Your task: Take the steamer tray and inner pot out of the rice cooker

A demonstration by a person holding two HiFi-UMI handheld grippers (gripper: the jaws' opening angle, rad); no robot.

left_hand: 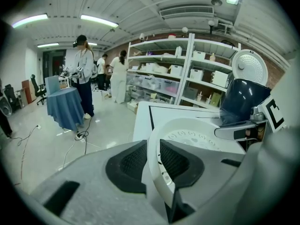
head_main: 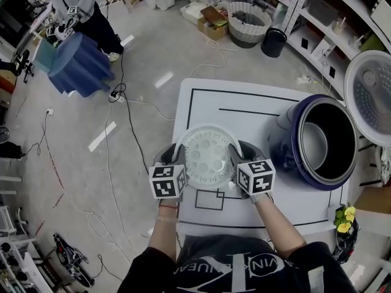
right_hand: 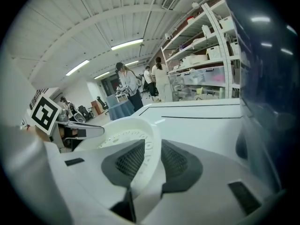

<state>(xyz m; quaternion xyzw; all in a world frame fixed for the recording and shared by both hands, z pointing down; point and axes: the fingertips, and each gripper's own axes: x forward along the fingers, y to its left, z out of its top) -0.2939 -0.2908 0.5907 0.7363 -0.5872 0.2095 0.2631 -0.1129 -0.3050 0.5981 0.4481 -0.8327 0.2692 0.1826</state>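
The white perforated steamer tray [head_main: 208, 157] sits low over the white table [head_main: 244, 99], between my two grippers. My left gripper [head_main: 179, 154] is shut on the tray's left rim [left_hand: 157, 149]. My right gripper [head_main: 237, 154] straddles the right rim [right_hand: 147, 149], and its pads stand slightly off it. The dark blue rice cooker [head_main: 287, 145] stands to the right with its lid [head_main: 369, 96] open. The metal inner pot [head_main: 314, 142] is inside it. In the right gripper view the cooker's wall [right_hand: 267, 78] is close on the right.
Black lines mark the table top. A yellow flower pot [head_main: 345, 218] and a cardboard box [head_main: 372, 200] sit off its right edge. Shelves run along the right. A person stands far left by a blue-draped table [head_main: 76, 63], with cables on the floor.
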